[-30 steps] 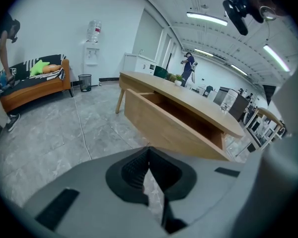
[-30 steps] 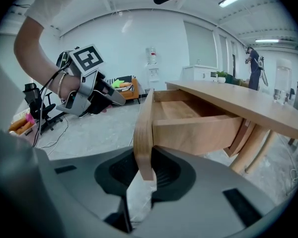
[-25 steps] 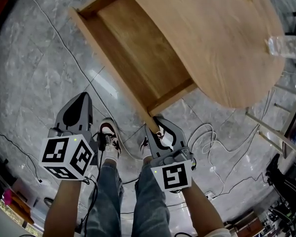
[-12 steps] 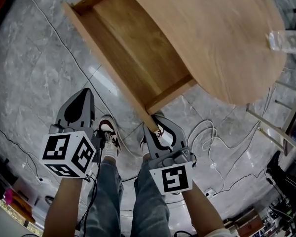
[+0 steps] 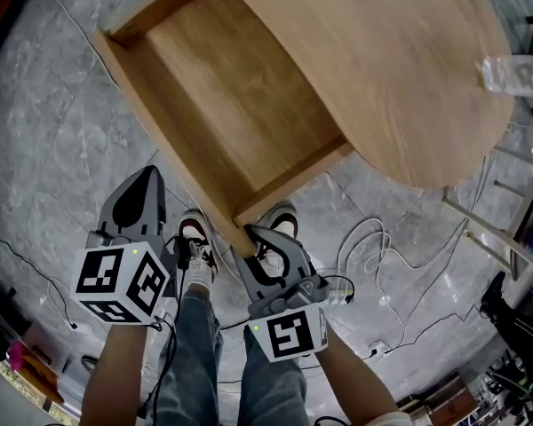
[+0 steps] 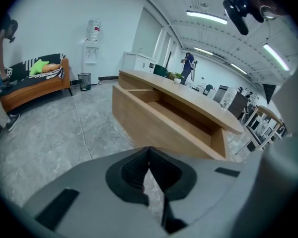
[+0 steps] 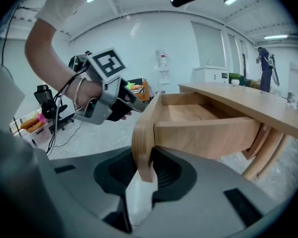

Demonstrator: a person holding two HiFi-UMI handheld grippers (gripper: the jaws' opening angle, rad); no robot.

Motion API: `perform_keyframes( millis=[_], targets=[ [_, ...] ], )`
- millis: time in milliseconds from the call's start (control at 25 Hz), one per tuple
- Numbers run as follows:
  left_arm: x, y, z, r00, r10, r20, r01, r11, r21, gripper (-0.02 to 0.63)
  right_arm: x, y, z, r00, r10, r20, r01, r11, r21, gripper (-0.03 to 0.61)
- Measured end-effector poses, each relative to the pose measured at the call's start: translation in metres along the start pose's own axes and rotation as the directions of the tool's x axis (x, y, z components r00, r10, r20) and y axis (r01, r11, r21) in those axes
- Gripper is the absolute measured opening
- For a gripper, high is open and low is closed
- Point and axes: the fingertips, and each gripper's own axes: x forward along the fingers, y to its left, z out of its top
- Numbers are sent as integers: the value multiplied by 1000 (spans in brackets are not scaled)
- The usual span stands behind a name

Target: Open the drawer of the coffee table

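Observation:
The wooden coffee table (image 5: 382, 60) has its drawer (image 5: 222, 105) pulled well out over the grey floor, and the inside is empty. My right gripper (image 5: 249, 238) is shut on the near end of the drawer front (image 5: 173, 162). In the right gripper view the front panel's edge (image 7: 144, 138) sits clamped between the dark pads (image 7: 145, 170). My left gripper (image 5: 145, 180) hangs over the floor left of the drawer, shut with nothing in it, and touches nothing. From the left gripper view the drawer (image 6: 164, 115) lies ahead, beyond the shut jaws (image 6: 149, 170).
A clear plastic bottle (image 5: 511, 74) lies on the table top at the right. The person's shoes (image 5: 195, 242) stand just under the drawer's near corner. Cables (image 5: 373, 247) trail over the floor. A metal frame (image 5: 506, 238) stands at the right. A sofa (image 6: 35, 83) stands far left.
The drawer has slid further out from under the table top, toward me and to the left. My right gripper moved with it, still clamped on the front. The left gripper stayed put.

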Motion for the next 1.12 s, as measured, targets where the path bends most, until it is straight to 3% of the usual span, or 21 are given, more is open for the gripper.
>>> perform_keyframes(
  millis=[240,440,1120],
  targets=[
    [-4,22,15,998,47,45,-48,999,9,-9,5,-3,-31,991,-135,5,135,990,29,83],
    [-2,40,11,998,48,44,-50,998,36,-9,11,-3,-41,995,-102,-16,102,995,-5,84],
    [4,47,-11,1000,21,4,-21,1000,-7,-9,33,-9,-66,989,-133,-65,130,990,-52,94]
  ],
)
